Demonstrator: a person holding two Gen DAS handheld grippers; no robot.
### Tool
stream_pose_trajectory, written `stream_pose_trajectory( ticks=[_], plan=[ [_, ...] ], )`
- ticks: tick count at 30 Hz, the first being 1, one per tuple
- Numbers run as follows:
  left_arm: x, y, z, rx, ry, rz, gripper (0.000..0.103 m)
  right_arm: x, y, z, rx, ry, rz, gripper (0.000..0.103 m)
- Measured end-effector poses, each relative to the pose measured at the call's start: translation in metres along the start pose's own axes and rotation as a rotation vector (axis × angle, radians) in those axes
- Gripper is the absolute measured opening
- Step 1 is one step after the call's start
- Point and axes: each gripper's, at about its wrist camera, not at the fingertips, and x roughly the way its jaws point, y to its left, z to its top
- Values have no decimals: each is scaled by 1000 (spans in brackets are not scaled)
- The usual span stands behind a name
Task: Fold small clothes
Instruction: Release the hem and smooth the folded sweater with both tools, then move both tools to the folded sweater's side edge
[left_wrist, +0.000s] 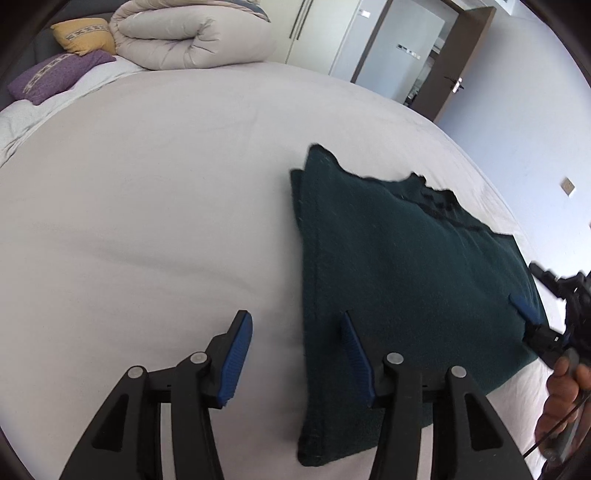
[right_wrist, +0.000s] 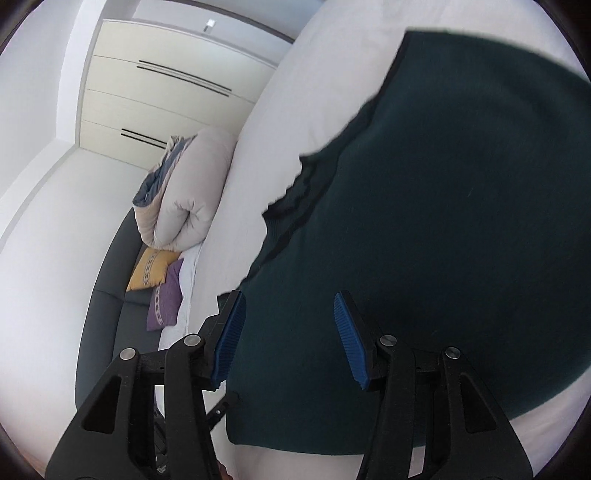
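White bedding (left_wrist: 147, 206) carries a dark green garment (left_wrist: 399, 273) whose long axis runs from 6 toward 12 o'clock, neckline far, beneath the spread-jawed left gripper (left_wrist: 297, 332) and right gripper (right_wrist: 290, 317).

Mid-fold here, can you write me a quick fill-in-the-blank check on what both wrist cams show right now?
1. The garment on the bed is dark ____.
2. Both the left gripper and the right gripper have their jaws ____.
3. Beside the purple pillow lies a ____ one.
4. The rolled duvet sits at the bed's ____ end.

Missing words: green; open; yellow; far
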Motion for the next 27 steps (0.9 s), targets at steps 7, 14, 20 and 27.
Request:
stream_pose_trajectory(
  ticks=[7, 14, 20, 27],
  plan=[
    [-28, 30, 20, -69, -108, -56, 53, 62, 37, -107, -76, 145, 25, 51],
    [-32, 10, 18, -40, -123, -175, 53, 39, 60, -144, -146, 268, 145, 53],
    [3, -50, -7, 66, -8, -325, 67, -20, 15, -72, -33, 79, 100, 53],
    [23, -72, -27, 216, 82, -153, 56, -76, -70, -22, 115, -15, -32, 39]
  ],
)
